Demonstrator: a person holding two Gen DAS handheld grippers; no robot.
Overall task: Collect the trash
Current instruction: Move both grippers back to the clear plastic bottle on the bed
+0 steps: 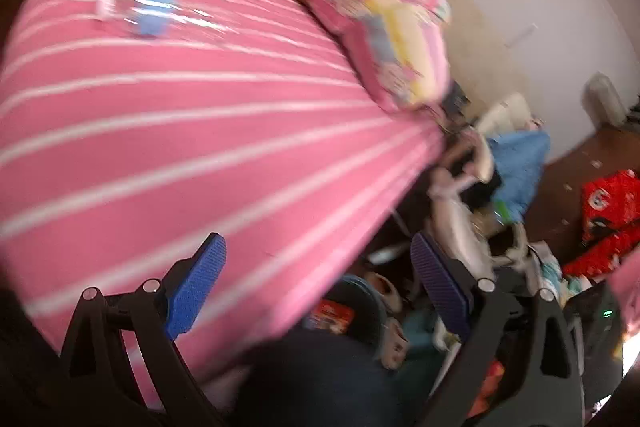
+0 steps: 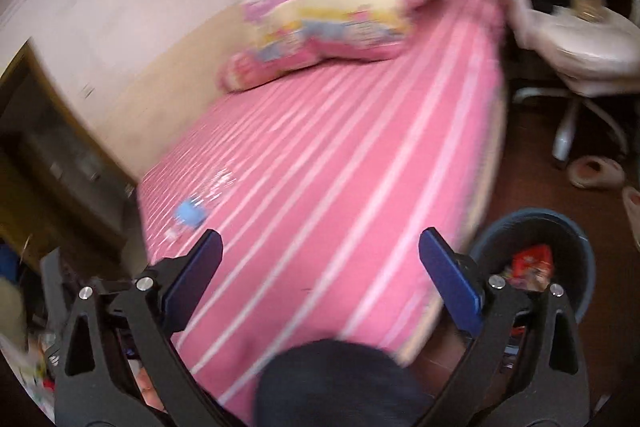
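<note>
Lying mid-bed: clear plastic bottle, blue label, prob. empty, so light, crushable, slick. Grab across label. Left gripper & right gripper both wide apart, holding nothing. Bin beside bed.

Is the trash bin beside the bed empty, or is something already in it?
Not empty. The right wrist view shows a red wrapper lying inside the dark round bin; how full it is cannot be told.
</note>
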